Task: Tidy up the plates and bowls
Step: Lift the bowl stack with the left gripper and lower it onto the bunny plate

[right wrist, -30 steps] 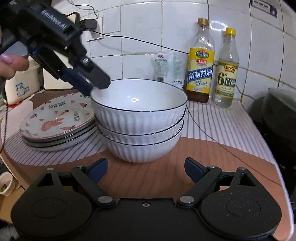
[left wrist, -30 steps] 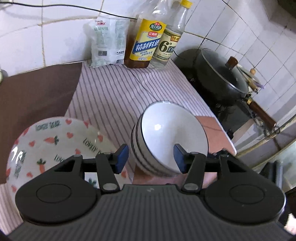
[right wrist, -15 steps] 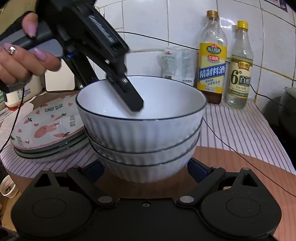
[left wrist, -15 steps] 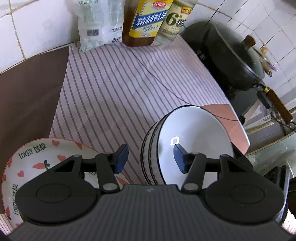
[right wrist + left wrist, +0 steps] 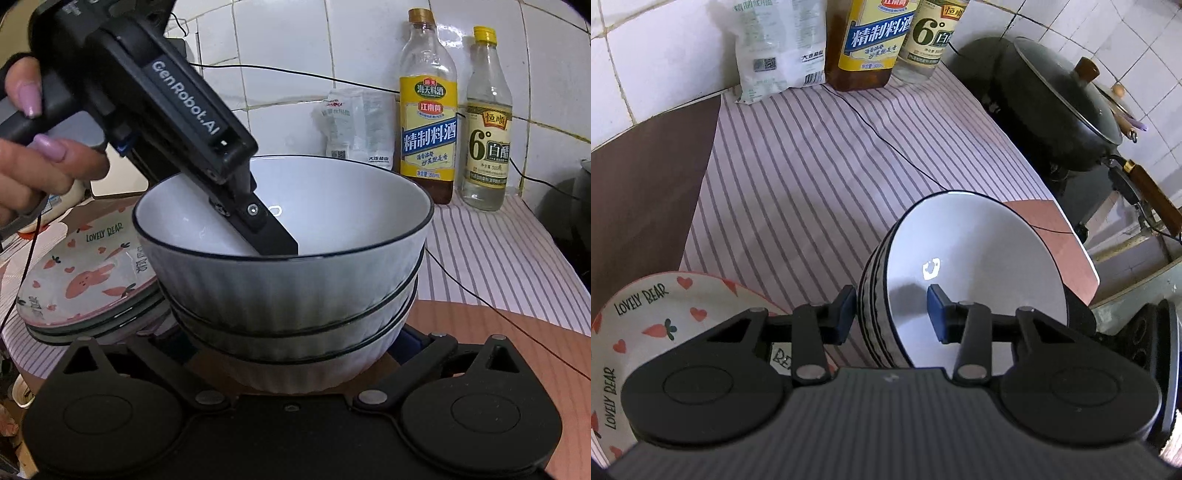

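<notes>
Three white ribbed bowls with dark rims sit nested in a stack (image 5: 291, 295) on the counter; the stack also shows in the left wrist view (image 5: 964, 280). My left gripper (image 5: 892, 314) is open and straddles the stack's left wall, one finger inside the top bowl, one outside. My right gripper (image 5: 291, 343) is open, its fingers on either side of the stack's base, mostly hidden behind it. A pile of "Lovely Bear" plates (image 5: 88, 280) with hearts and carrots lies left of the bowls and also shows in the left wrist view (image 5: 646, 325).
Two bottles (image 5: 428, 122) and a white packet (image 5: 354, 125) stand against the tiled wall. A black cable (image 5: 886, 140) crosses the striped cloth (image 5: 798, 177). A lidded dark wok (image 5: 1060, 99) sits on the stove to the right. The counter edge is close behind the bowls.
My left gripper has lowered over the bowl stack's left wall, one finger now inside the top bowl. My right gripper has moved in until its fingers flank the stack's base.
</notes>
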